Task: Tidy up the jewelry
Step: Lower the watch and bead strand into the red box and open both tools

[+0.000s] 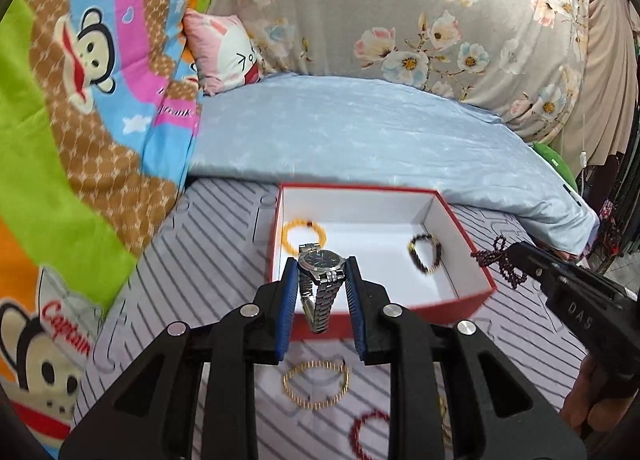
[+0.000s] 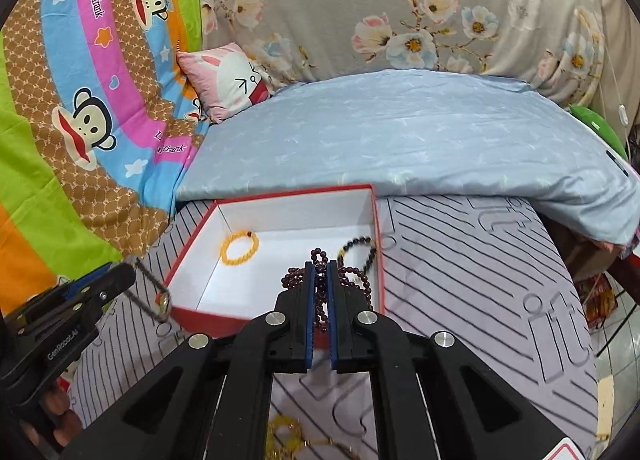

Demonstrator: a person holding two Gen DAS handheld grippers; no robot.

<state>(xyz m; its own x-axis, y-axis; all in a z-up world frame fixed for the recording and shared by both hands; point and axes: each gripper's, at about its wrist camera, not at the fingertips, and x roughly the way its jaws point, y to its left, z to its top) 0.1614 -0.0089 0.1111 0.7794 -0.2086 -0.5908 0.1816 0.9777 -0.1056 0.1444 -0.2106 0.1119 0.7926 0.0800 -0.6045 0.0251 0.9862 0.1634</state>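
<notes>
My left gripper [image 1: 322, 270] is shut on a silver watch [image 1: 320, 284] with a dark dial, held over the near wall of a red box [image 1: 456, 215] with a white inside. The box holds a yellow bead bracelet [image 1: 305, 236] at left and a dark bead bracelet [image 1: 425, 254] at right. My right gripper [image 2: 320, 272] is shut on a dark red bead string [image 2: 360, 284], held over the box's near right part [image 2: 378, 227]. In the left wrist view the right gripper [image 1: 516, 256] and its beads [image 1: 500, 264] hang by the box's right wall.
A gold chain bracelet [image 1: 316, 384] and a red bead bracelet [image 1: 366, 436] lie on the striped grey mat [image 1: 208, 260] near me. A yellow bead piece [image 2: 286, 438] lies near the right gripper. A blue quilt [image 1: 360, 131], cartoon blanket [image 1: 80, 99] and pink pillow [image 1: 224, 51] lie behind.
</notes>
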